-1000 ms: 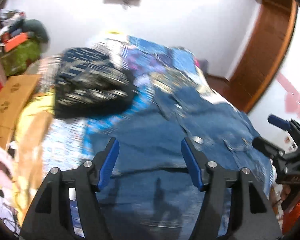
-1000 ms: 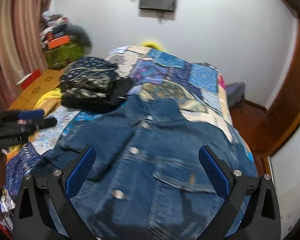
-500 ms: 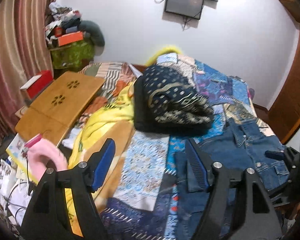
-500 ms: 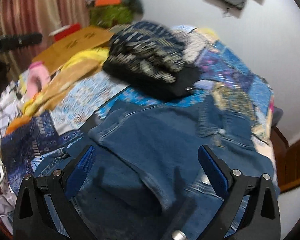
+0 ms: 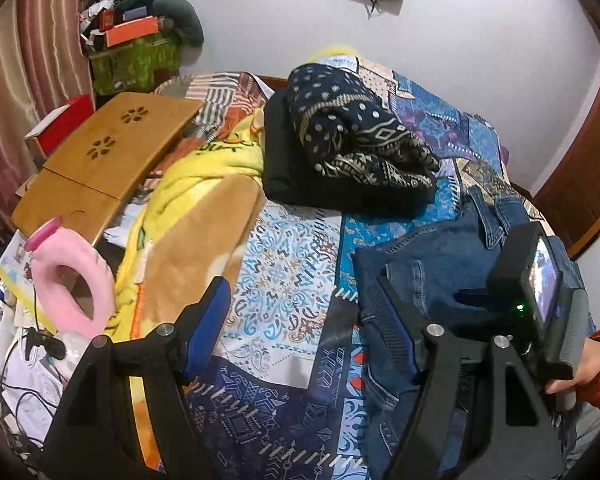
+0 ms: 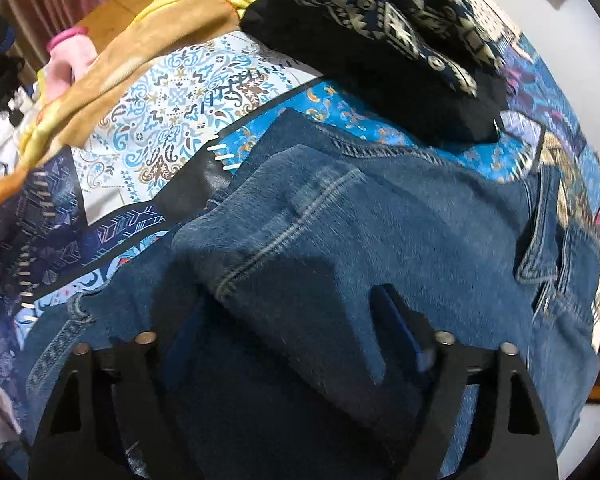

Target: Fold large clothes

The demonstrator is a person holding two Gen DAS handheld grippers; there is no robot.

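A blue denim jacket [image 6: 400, 220] lies on the patchwork quilt [image 5: 284, 264], partly folded, with a sleeve laid across its back. In the left wrist view the jacket [image 5: 440, 264] is at the right. My left gripper [image 5: 300, 312] is open above the quilt, its right finger at the jacket's left edge. My right gripper [image 6: 292, 320] is low over the jacket, jaws apart, with the sleeve cuff [image 6: 236, 276] between the fingers. The right gripper's body [image 5: 536, 300] shows in the left wrist view.
A folded dark patterned garment on a black one [image 5: 352, 152] lies further up the bed. A yellow and tan blanket [image 5: 196, 208], a wooden lap table [image 5: 100, 156] and a pink cushion [image 5: 72, 280] are on the left. Wall behind.
My right gripper has dropped down close onto the jacket and its sleeve. My left gripper has stayed over the quilt, moving slightly closer to the jacket's edge.
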